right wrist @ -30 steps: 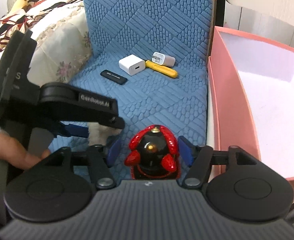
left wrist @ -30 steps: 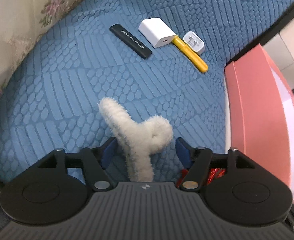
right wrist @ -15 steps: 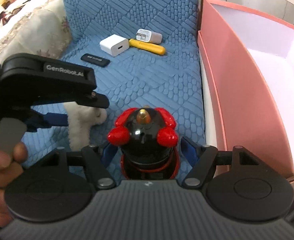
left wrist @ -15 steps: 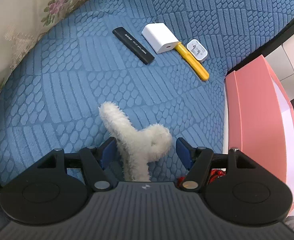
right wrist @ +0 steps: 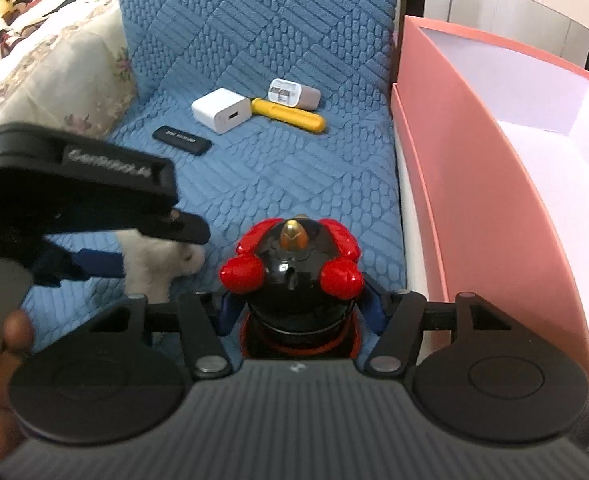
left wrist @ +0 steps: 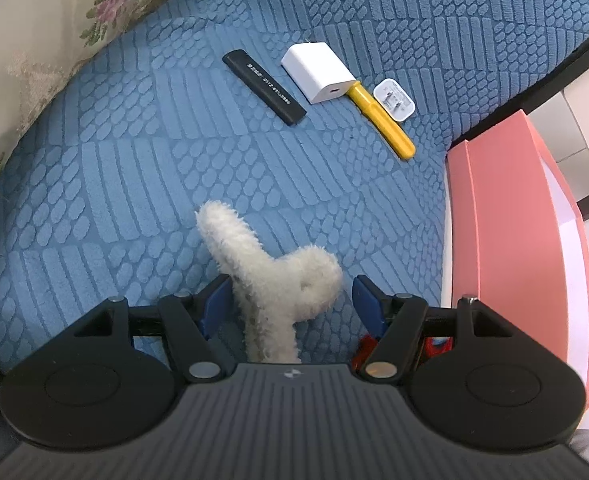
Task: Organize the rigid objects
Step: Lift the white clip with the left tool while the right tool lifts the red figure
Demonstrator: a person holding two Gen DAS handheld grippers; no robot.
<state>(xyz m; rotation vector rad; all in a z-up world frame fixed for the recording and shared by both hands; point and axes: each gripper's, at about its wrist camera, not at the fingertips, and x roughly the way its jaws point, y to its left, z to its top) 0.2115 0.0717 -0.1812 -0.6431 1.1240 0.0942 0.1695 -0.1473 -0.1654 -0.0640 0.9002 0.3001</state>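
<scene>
Blue quilted cushion, bearing: white charger block as landmark; black stick left of it; yellow tool and small white plug right; fluffy white clip, red-black toy nearer.

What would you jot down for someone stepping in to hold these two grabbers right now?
Left gripper: jaws open around the fluffy white Y-shaped plush piece; right pad clear of it, so not gripped.
Right gripper: jaws have just been closing around the black-and-red round toy figure; whether the pads press on it I cannot tell.
Still lying on the blue quilted cushion: black flat stick, large white charger cube, yellow plastic handle, small white plug.
Pink cardboard box, right of the cushion: nothing seen inside.
Done: nothing boxed. Left: probably move every piece into the box.
</scene>
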